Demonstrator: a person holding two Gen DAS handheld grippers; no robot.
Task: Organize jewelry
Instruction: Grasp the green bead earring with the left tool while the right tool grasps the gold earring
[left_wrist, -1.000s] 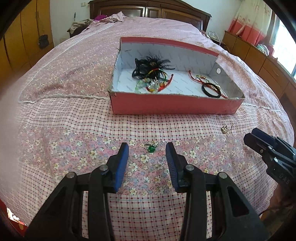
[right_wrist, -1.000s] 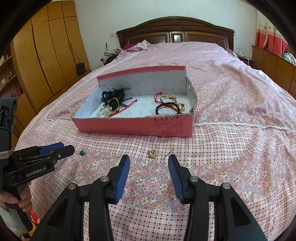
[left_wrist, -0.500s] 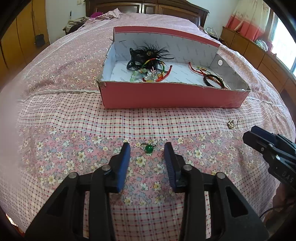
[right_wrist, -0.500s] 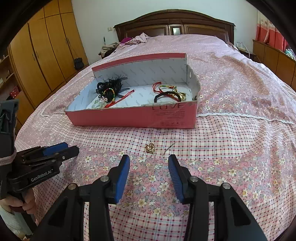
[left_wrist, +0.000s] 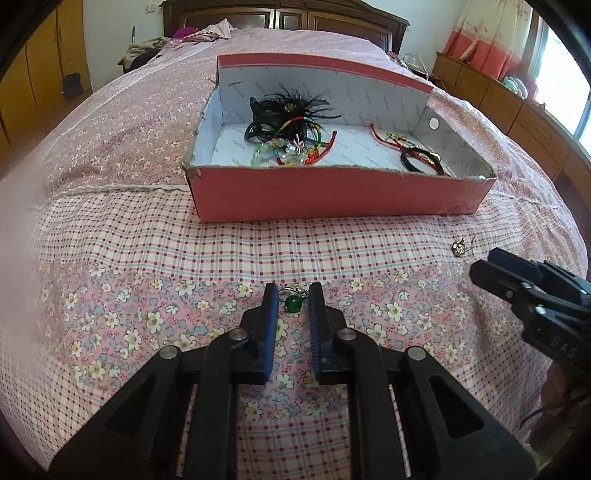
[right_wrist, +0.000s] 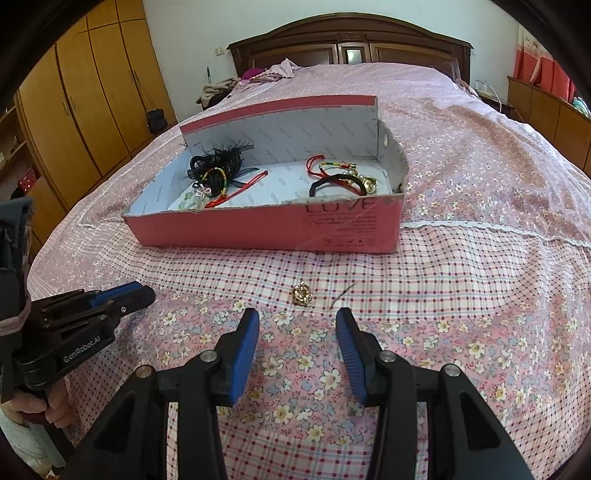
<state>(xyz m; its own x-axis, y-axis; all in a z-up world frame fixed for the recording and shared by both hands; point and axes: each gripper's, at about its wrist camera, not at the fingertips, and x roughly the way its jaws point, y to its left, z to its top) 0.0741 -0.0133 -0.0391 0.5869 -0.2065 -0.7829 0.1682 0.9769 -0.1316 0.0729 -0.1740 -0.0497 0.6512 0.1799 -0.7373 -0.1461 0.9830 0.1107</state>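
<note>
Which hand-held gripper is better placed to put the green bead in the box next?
Left: its hand-held gripper is closing around the green bead. The right one, open, faces the gold charm.

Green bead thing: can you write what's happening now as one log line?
left gripper: closing around green bead | right gripper: open near gold charm | box: waiting

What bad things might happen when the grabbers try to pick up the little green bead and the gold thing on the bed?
The left gripper is closing around the tiny round green bead charm; it might squirt out, or the fingers may pinch the soft bedspread too. The gold charm lies ahead of the open right gripper, beside a thin dark wire that could get left behind. Both must clear the red box front wall.
</note>
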